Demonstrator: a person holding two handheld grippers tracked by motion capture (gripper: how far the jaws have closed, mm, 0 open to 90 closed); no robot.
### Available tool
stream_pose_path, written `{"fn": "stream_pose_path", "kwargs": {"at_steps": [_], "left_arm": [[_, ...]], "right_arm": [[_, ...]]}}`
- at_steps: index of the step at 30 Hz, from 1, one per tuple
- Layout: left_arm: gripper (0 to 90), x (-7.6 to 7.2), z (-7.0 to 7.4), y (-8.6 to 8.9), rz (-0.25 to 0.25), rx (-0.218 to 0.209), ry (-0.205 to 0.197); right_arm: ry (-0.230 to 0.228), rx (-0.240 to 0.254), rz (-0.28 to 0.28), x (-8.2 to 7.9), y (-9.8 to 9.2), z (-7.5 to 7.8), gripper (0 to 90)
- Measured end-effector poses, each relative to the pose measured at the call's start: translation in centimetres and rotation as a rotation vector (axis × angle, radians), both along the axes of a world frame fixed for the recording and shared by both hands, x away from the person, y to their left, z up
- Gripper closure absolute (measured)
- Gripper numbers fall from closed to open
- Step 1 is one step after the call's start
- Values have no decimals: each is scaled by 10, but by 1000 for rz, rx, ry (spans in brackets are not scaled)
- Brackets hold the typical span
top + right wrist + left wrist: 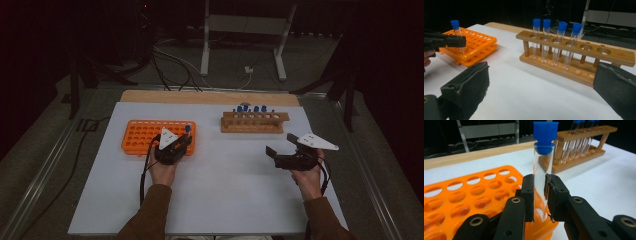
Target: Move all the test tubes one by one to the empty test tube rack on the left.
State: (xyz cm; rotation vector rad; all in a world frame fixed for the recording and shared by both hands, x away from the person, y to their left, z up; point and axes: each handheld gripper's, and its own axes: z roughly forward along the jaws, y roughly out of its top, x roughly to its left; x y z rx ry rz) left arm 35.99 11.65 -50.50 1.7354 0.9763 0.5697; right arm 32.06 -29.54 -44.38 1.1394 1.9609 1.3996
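**One tube at the orange rack, four in the wooden stand**

Five clear test tubes with blue caps are on show. Four stand upright in the wooden rack (576, 56), side by side in its upper bar, with three holes beside them vacant. The fifth test tube (543, 170) is gripped by the left gripper (539, 195). There are two racks in all: the wooden one at the far right of the white worktop (225, 190) and an orange rack (137, 135) at the far left, its many round holes unfilled as far as can be seen.

The left hand (162, 172) reaches forward from the near edge, its gripper over the right end of the orange rack. Its fingers (527, 195) are drawn in narrow and press on the glass from both sides, about midway down the tube, which stands upright with its cap above them. The tube's lower end sits at the rack's top plate, by its near right corner; whether it has entered a hole cannot be told.

The right hand (307, 177) holds the right gripper (280, 145) above bare worktop, well apart from both racks and short of the wooden one, pointing towards the left. Its fingers (466, 92) stand wide apart with nothing between them.

The held tube is transparent, straight-walled and looks unfilled; its blue cap is stepped, a wider top over a narrower collar.
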Motion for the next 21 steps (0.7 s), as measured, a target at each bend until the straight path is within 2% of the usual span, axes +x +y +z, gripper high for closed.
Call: {"fn": "stream_pose_path", "kwargs": {"at_steps": [6, 14, 17, 21], "left_arm": [[777, -1, -2, -2, -3, 35, 7], [776, 0, -5, 0, -13, 43, 27], [776, 1, -7, -2, -16, 66, 36], [774, 1, -7, -2, -20, 69, 33]], "right_arm": [[3, -9, 7, 0, 1, -1, 5], [4, -13, 8, 0, 2, -2, 5], [4, -13, 9, 0, 2, -2, 5], [6, -10, 10, -1, 2, -2, 5]]}}
